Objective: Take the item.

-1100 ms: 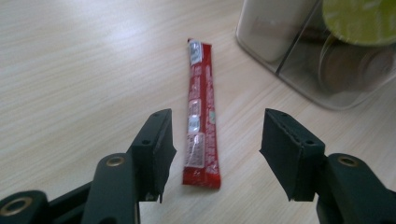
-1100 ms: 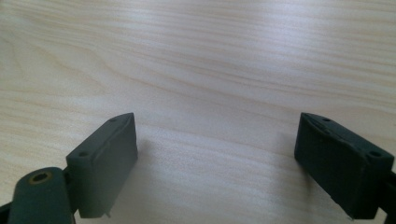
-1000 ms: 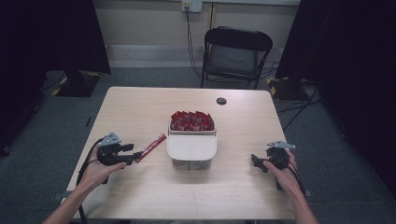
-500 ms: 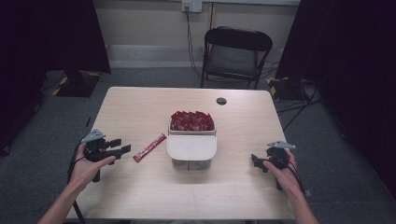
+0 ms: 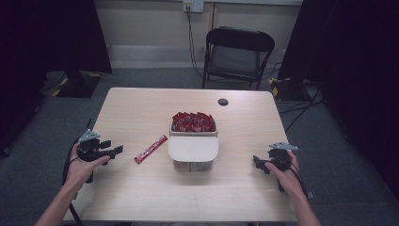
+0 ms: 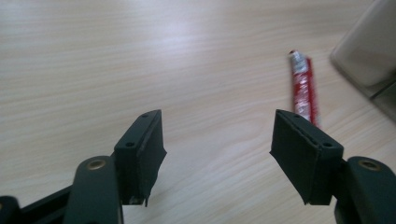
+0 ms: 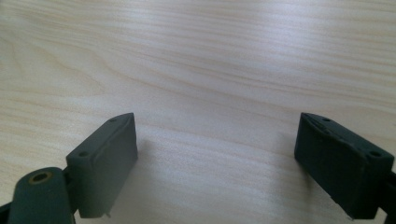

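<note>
A white box stands in the middle of the table, its back part packed with several red sachets. One long red sachet lies flat on the wood just left of the box. My left gripper hovers open at the table's left edge, a short way left of that sachet, with nothing between its jaws. Near the right edge my right gripper is open over bare wood, jaws wide apart.
A small black round object sits on the light wooden table toward the back right. Behind the table stands a black folding chair. Dark curtains flank the room; the floor is grey carpet.
My left gripper let go of the red sachet and drew back left toward the table edge; the sachet now lies on the table. The right gripper has stayed put.
</note>
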`<move>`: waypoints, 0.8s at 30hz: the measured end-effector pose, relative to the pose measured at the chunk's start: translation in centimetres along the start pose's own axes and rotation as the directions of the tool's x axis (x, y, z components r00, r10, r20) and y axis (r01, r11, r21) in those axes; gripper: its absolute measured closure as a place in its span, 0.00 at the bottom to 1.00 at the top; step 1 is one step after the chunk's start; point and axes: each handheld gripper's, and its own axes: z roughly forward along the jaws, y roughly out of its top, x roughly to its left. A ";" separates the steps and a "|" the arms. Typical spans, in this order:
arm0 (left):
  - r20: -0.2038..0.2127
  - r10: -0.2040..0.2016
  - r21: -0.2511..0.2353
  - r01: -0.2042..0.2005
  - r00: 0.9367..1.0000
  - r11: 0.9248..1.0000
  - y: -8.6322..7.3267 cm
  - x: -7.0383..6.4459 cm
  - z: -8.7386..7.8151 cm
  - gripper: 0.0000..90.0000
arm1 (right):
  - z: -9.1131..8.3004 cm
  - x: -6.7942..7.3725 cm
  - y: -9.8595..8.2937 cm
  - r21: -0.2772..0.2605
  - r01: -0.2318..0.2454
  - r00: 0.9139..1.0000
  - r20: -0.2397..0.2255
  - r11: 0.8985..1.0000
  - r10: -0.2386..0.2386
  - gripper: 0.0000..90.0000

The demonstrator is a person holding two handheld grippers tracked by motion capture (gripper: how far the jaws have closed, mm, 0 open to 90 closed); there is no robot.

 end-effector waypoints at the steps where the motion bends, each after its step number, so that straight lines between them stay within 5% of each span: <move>1: -0.011 -0.005 -0.008 0.005 1.000 1.000 -0.2 0.1 0.1 0.37 | 0.0 0.0 0.0 0.000 0.000 1.000 0.000 1.000 0.000 0.14; 12: -0.068 0.041 0.074 -0.036 0.997 0.997 -1.6 0.7 1.4 0.36 | 0.0 0.0 0.0 0.000 0.000 1.000 0.000 1.000 0.000 0.14; 14: -0.059 0.018 0.073 -0.014 0.998 0.997 -1.8 0.7 1.7 0.37 | 0.0 0.0 0.0 0.000 0.000 1.000 0.000 1.000 0.000 0.14; 24: -0.095 0.071 0.079 -0.063 0.993 0.995 -1.9 0.2 2.2 0.27 | 0.0 0.0 0.0 0.000 0.000 1.000 0.000 1.000 0.000 0.14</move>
